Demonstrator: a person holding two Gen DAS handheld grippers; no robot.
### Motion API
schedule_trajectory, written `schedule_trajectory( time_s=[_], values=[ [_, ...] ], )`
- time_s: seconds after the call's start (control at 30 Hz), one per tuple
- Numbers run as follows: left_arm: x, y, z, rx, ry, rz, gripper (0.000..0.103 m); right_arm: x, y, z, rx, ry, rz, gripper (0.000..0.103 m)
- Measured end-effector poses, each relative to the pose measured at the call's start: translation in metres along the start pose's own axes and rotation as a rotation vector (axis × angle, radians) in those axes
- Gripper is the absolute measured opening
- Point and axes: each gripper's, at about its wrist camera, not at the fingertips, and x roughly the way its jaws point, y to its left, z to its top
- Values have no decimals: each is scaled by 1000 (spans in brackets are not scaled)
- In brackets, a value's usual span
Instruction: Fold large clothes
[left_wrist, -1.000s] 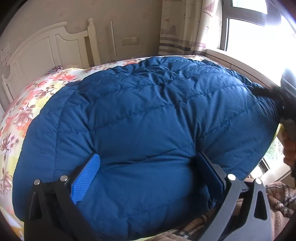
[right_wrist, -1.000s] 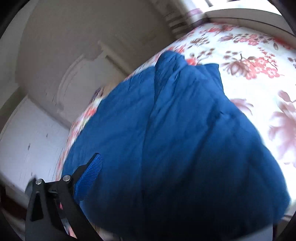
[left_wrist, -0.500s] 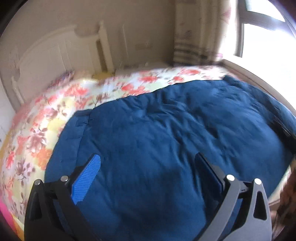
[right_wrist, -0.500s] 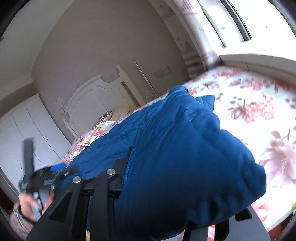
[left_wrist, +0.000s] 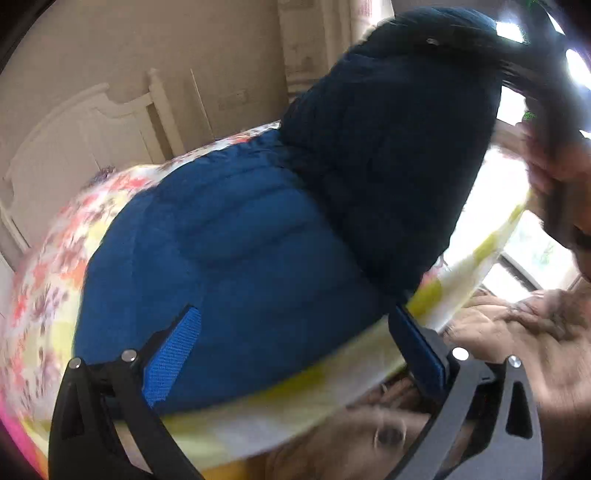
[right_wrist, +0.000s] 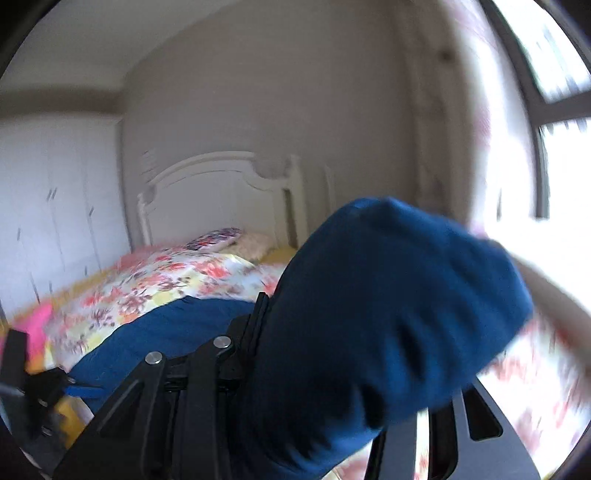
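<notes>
A big blue quilted down jacket (left_wrist: 236, 258) lies on a flowered bedspread (left_wrist: 62, 236). My left gripper (left_wrist: 295, 347) is open and empty, just short of the jacket's near edge. My right gripper (right_wrist: 325, 373) is shut on a thick end of the jacket (right_wrist: 388, 314) and holds it up off the bed. In the left wrist view that raised end (left_wrist: 399, 140) hangs dark against the window, with the right gripper at its top. The right gripper's fingertips are buried in fabric.
A white headboard (right_wrist: 221, 192) and pillows (right_wrist: 221, 236) stand at the far end of the bed. White wardrobe doors (right_wrist: 48, 206) are on the left, a bright window (right_wrist: 554, 147) on the right. A brown blanket (left_wrist: 524, 332) lies beside the bed's near edge.
My right gripper has closed on the jacket's end and lifted it high off the bed. My left gripper has let go and drawn back to the jacket's near edge.
</notes>
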Motion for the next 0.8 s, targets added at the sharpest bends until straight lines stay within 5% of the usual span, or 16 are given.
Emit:
schedule_trajectory(
  time_s=[0.1, 0.2, 0.37, 0.43, 0.6, 0.8],
  values=[
    [-28, 58, -11, -191, -70, 58, 101, 11, 72, 18, -255, -43, 30, 42],
    [-59, 139, -26, -446, -153, 210, 101, 27, 163, 4, -578, -37, 70, 42],
    [-94, 206, -57, -697, -248, 247, 101, 82, 278, -103, -1174, 158, 122, 46],
    [-92, 212, -65, -716, -234, 251, 101, 86, 293, -129, -1289, 104, 49, 50],
    [-72, 204, -67, -687, -193, 203, 101, 88, 289, -125, -1259, 138, 72, 50],
    [-83, 185, 25, -451, -315, 59, 101, 89, 284, -125, -1272, 104, 58, 50]
  ],
)
